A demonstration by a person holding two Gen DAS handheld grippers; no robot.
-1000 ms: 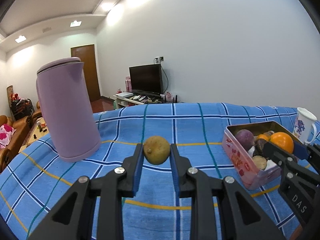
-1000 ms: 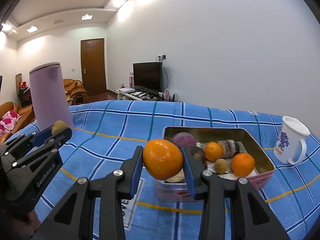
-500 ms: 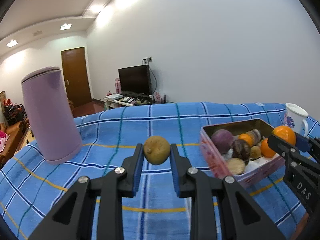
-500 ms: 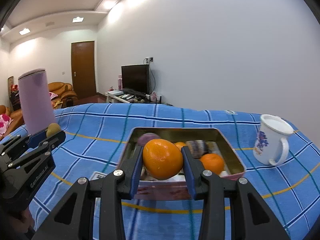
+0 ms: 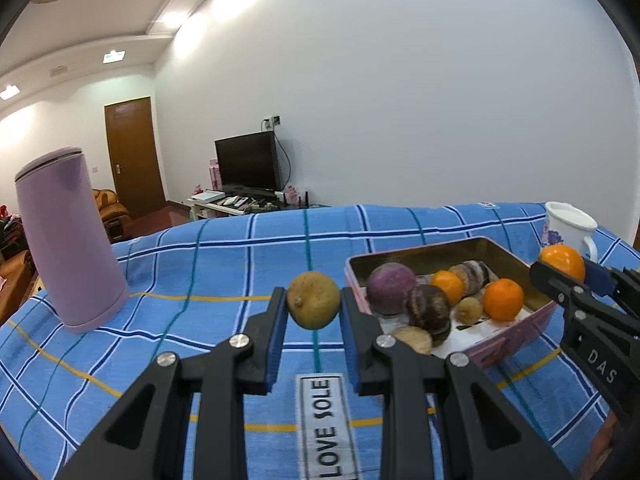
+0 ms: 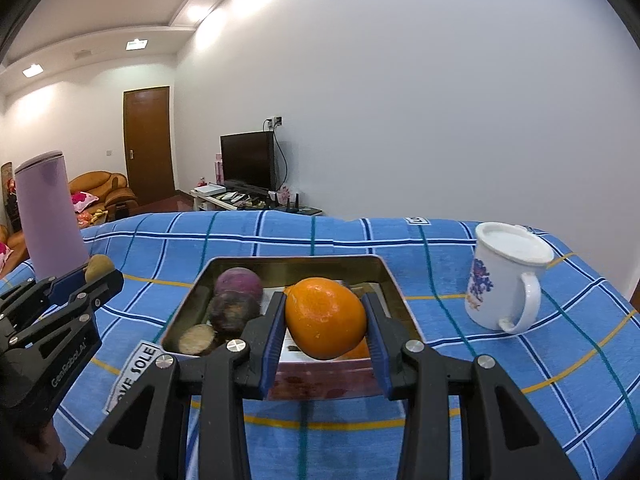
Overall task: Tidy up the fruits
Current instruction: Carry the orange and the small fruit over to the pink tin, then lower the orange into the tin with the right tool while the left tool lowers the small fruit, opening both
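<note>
My left gripper (image 5: 314, 308) is shut on a brownish-yellow round fruit (image 5: 313, 300), held above the blue checked cloth just left of the pink tin (image 5: 516, 334). The tin holds several fruits: purple ones, small oranges and brown ones. My right gripper (image 6: 325, 320) is shut on a large orange (image 6: 325, 318), held over the near edge of the tin (image 6: 192, 300). From the right wrist view the left gripper (image 6: 96, 272) shows at the left edge with its fruit (image 6: 99, 266). From the left wrist view the right gripper (image 5: 568, 270) and orange (image 5: 562, 261) show at far right.
A tall lilac kettle (image 5: 66, 236) stands at the left on the cloth. A white lidded mug (image 6: 506, 276) with a blue flower print stands right of the tin. A "LOVE SOLE" label (image 5: 326, 424) lies on the cloth before the tin. Behind are a TV (image 6: 248, 162), door and sofa.
Both grippers have shifted to the right with their fruits still held. The tin has come closer to centre in both views, and the orange now hangs over its near edge.
</note>
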